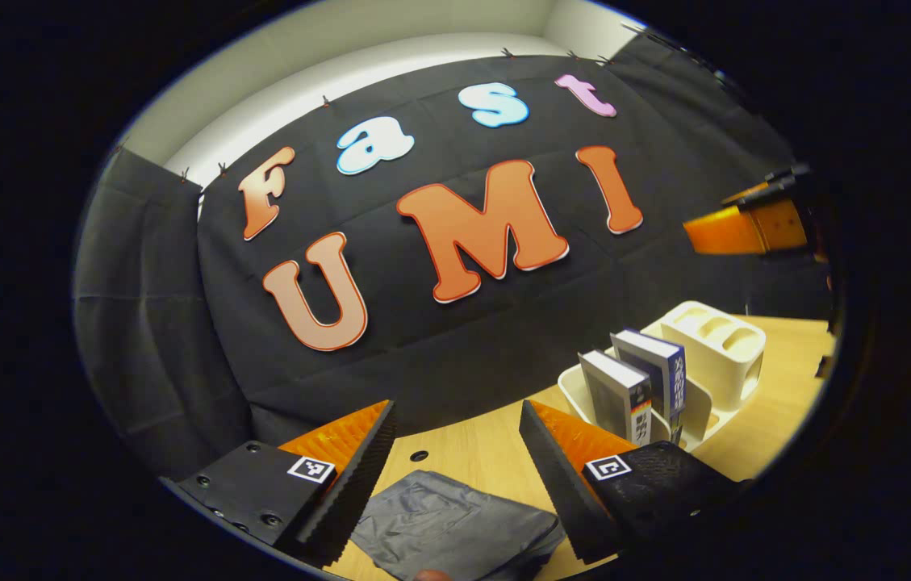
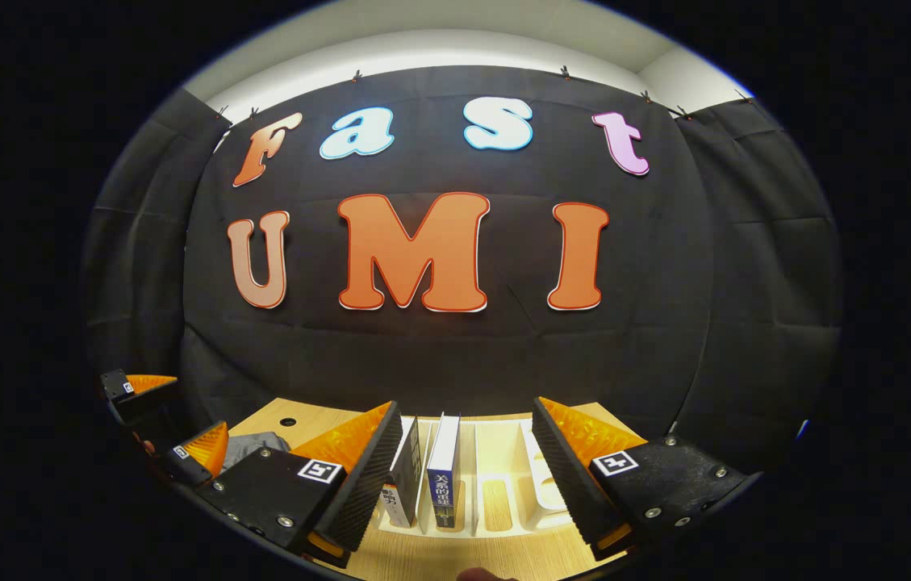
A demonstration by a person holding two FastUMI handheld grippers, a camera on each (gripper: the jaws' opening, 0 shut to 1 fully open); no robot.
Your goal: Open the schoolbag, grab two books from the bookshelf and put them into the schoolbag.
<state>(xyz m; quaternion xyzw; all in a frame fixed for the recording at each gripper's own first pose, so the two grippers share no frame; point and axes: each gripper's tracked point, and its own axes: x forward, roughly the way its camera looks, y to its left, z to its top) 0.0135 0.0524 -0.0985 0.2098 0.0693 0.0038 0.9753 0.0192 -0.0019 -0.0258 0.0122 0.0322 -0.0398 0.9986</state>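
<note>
Left gripper view: the left gripper [image 1: 455, 476] hangs over the bag [image 1: 455, 528], jaws spread wide with nothing between them. The bag, a flat grey fabric piece lying on the table [image 1: 786, 403], sits directly below the gap between the fingers; whether its opening is undone cannot be told from here. The low, centred pose suits a hand meant to tend the bag's mouth, a judgement only. Beyond the bag and to its right stands the shelf [image 1: 717, 339], a pale slotted rack, with two books [image 1: 641, 383] upright side by side in its near slots. Upright storage leaves their top edges and spines free for a pinch. Above the shelf, the right gripper [image 1: 745, 226] shows at the view's edge.

Right gripper view: the right gripper [image 2: 463, 476] faces the shelf [image 2: 503, 484] head-on, jaws parted and empty. Both books [image 2: 431, 476] stand within the span of the fingers, nearer the left finger, not yet touched. The shelf's other slots, to the right of the books, hold nothing. Left of the shelf, the bag [image 2: 257, 444] lies on the table [image 2: 294, 420], with the left gripper [image 2: 173, 436] beside it, jaws apart. Neither book has yet left the shelf.
</note>
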